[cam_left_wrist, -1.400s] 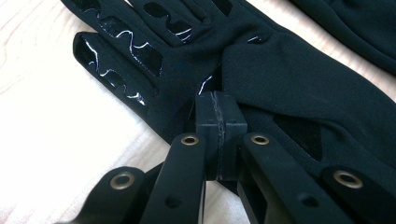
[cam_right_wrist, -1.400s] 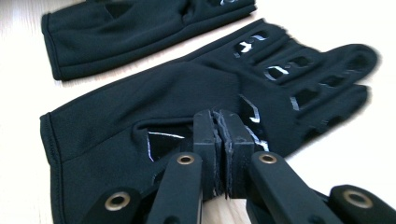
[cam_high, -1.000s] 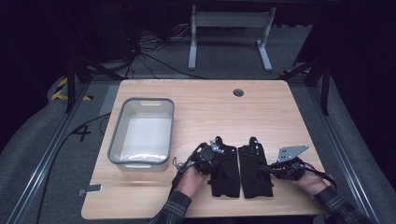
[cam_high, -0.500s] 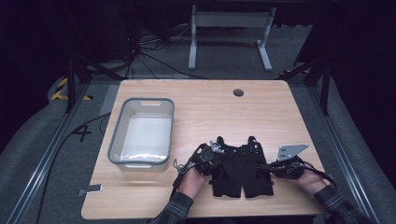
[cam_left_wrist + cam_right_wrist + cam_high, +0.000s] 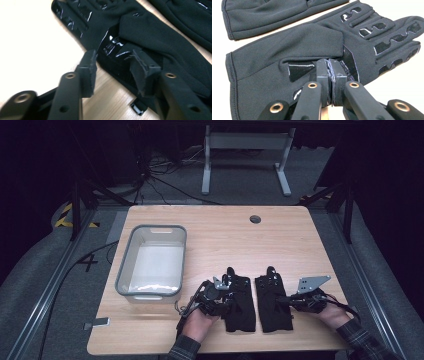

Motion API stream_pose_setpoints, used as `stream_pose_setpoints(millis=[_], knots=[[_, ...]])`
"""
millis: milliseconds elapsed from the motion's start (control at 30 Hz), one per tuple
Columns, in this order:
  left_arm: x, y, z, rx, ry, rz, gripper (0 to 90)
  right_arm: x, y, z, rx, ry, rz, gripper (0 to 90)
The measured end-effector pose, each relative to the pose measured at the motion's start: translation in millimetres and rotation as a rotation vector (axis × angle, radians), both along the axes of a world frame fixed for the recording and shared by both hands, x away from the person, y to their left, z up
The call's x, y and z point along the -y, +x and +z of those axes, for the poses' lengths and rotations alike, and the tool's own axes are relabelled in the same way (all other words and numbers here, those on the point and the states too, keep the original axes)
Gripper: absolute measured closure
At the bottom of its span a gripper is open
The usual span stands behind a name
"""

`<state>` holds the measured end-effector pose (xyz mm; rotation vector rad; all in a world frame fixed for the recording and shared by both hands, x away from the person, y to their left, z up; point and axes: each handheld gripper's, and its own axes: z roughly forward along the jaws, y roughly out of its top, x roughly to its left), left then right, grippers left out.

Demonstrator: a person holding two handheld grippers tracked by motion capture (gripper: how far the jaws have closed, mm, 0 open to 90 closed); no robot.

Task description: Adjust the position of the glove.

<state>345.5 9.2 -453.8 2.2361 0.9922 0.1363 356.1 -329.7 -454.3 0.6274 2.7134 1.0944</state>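
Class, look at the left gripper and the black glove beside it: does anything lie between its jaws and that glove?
Nothing visible does. The left gripper, whose jaws have just been opening, sits right at the edge of the left glove, with bare table beneath.

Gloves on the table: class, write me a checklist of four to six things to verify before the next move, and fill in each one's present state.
1. Both gloves lie flat, side by side with a gap between them: the left glove and the right glove. Ok.
2. Left gripper has let go: its jaws have just been opening and stand apart at the left glove's edge, pads off the fabric. Ok.
3. Right gripper shut at the right glove's edge: ok. Whether it pinches fabric: cannot tell.
4. Bin upright beside the gloves. Ok.
5. Bin ready to take something: pale bottom shows. Ok.
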Motion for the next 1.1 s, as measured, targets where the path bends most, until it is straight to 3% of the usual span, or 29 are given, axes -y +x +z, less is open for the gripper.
stream_pose_setpoints(millis=[133,267,367,600,1100], knots=[[3.2,1.5,-3.0,-0.001,0.000,-0.008,52.1,-0.2,-0.4,-0.1,0.002,-0.001,0.000,87.9],[6.5,1.2,-3.4,0.013,0.003,-0.014,55.7,-0.4,-0.6,-0.2,0.004,-0.003,0.000,88.1],[11.3,1.4,-2.8,0.016,0.013,-0.026,64.9,-0.6,-0.7,-0.3,0.007,-0.004,0.000,88.2],[13.4,3.5,-1.3,-0.004,-0.019,-0.022,85.5,-0.9,-1.3,-0.4,0.012,-0.006,0.002,88.6],[-3.8,4.2,8.3,0.018,-0.085,0.074,87.6,-0.5,-2.0,1.2,0.011,-0.003,-0.005,89.6]])
